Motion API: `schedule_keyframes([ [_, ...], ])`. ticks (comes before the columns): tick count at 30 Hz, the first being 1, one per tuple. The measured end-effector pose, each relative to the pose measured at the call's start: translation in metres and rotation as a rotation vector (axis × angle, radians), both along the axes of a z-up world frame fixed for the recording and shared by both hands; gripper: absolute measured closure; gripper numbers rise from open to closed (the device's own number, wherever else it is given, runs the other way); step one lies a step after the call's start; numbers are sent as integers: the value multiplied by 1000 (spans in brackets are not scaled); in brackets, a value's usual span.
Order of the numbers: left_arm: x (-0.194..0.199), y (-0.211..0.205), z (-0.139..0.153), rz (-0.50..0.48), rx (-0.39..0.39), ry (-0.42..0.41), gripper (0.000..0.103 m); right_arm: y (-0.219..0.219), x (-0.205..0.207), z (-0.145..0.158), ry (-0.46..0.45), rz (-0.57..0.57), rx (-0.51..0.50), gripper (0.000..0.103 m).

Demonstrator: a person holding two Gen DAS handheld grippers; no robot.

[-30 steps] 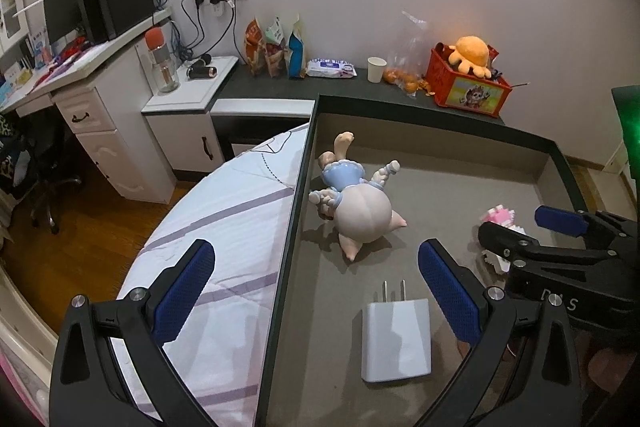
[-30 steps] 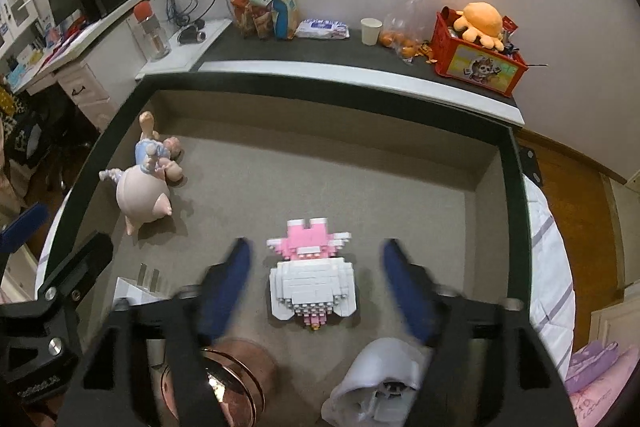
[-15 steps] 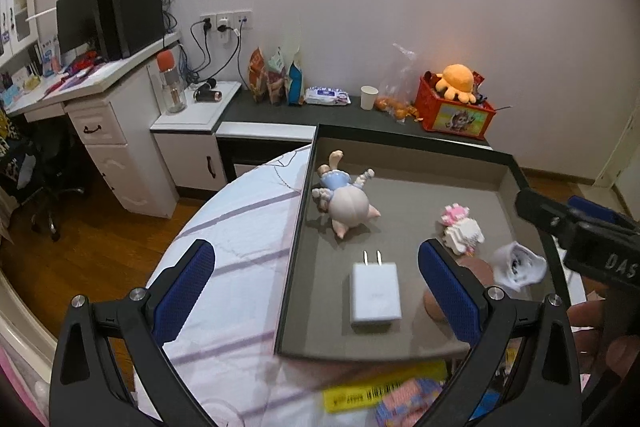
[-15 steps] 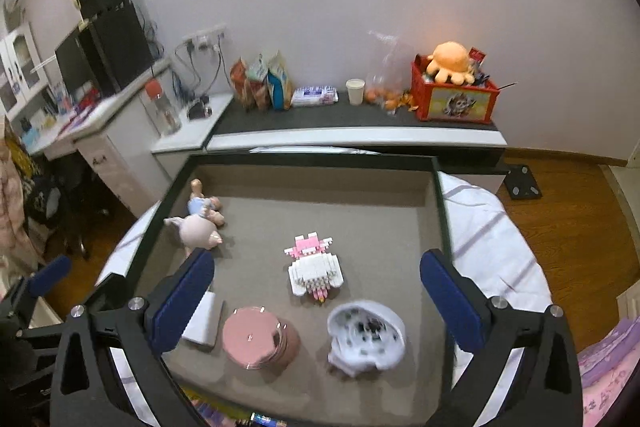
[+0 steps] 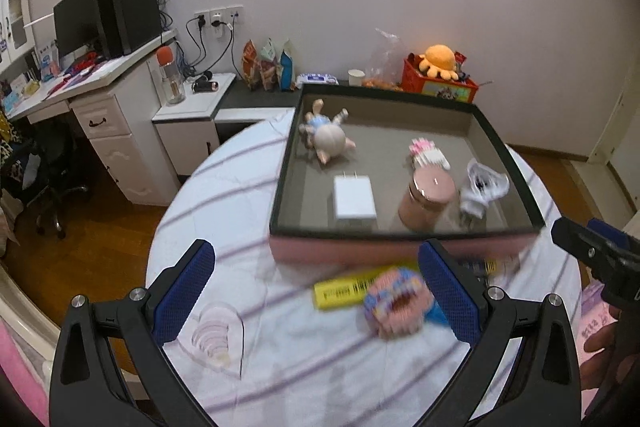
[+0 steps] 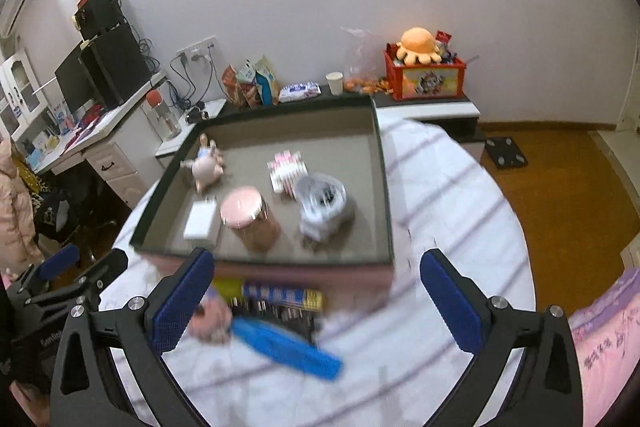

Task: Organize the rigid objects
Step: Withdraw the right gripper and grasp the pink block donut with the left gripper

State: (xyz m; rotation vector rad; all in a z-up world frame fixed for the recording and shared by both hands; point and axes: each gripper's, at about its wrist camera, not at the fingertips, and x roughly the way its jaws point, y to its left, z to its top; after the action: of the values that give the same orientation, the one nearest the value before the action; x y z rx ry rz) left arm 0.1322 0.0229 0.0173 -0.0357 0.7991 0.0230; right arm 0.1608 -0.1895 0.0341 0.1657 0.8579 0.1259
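Both grippers hang tilted downward over the near edge of the round table (image 5: 224, 211), with its striped white cloth. The left gripper (image 5: 320, 301) has its blue pads spread wide with nothing between them; the right gripper (image 6: 316, 301) is spread just as wide and also empty.

The big dark-rimmed box (image 5: 404, 229) sits toward the table's far edge, well beyond both sets of fingers. Inside it lie a white charger (image 5: 354, 203) near the front wall, a pink-lidded jar (image 5: 428, 199) beside it, a crumpled white item (image 5: 482, 187) at the right wall, a pink-and-white brick figure (image 5: 428, 155) behind the jar, and a doll (image 5: 326, 137) in the far left corner.

In front of the box, blurred, lie a yellow packet (image 5: 344, 293) and a pink toy (image 5: 396, 301). Only the right wrist view shows a blue flat piece (image 6: 286, 349) clearly; the left one shows a heart outline (image 5: 218, 339) on the cloth.
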Motion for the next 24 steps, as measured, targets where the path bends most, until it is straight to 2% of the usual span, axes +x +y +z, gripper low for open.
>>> schedule_keyframes([
  [5,-25,-4,-14,-7,-14,26,0,-10,-27,-15,37,-17,23,0],
  [12,-35,-19,-38,-29,-11,91,0,-18,-46,-27,68,-31,34,0],
  [18,-29,-24,-41,-33,-12,91,0,-19,-47,-29,69,-33,32,0],
  [24,-9,-27,-61,-24,-63,152,0,-17,-41,-36,85,-24,29,0],
])
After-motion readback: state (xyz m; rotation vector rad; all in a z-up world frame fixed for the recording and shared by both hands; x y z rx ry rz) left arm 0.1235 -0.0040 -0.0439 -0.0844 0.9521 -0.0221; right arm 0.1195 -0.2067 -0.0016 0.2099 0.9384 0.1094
